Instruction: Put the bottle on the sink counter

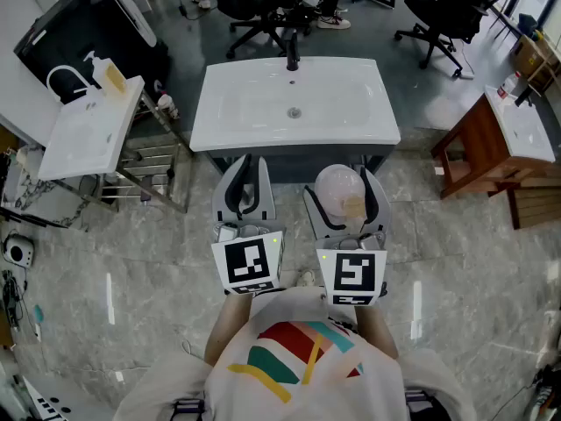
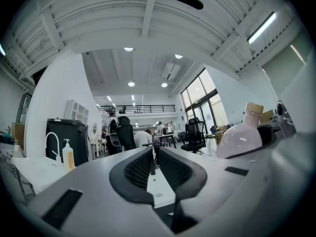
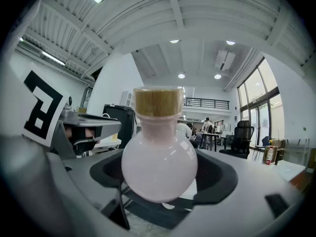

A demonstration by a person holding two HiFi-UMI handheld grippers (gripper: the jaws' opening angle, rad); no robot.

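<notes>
A round pale pink bottle [image 1: 340,189] with a tan cork cap sits upright between the jaws of my right gripper [image 1: 344,186], held above the floor just in front of the white sink counter [image 1: 219,132]. In the right gripper view the bottle [image 3: 159,166] fills the centre and the right gripper [image 3: 160,177] is shut on its wide belly. My left gripper [image 1: 248,172] hovers beside it on the left, also short of the counter's front edge. Its jaws are together with nothing in them, as the left gripper [image 2: 156,165] view shows; the bottle [image 2: 240,136] appears at that view's right.
A black faucet [image 1: 292,56] stands at the back of the counter's basin. A smaller sink with a soap dispenser [image 1: 113,75] and a metal rack [image 1: 140,170] stands at the left, a wooden cabinet [image 1: 478,152] at the right. Office chairs [image 1: 263,9] are behind.
</notes>
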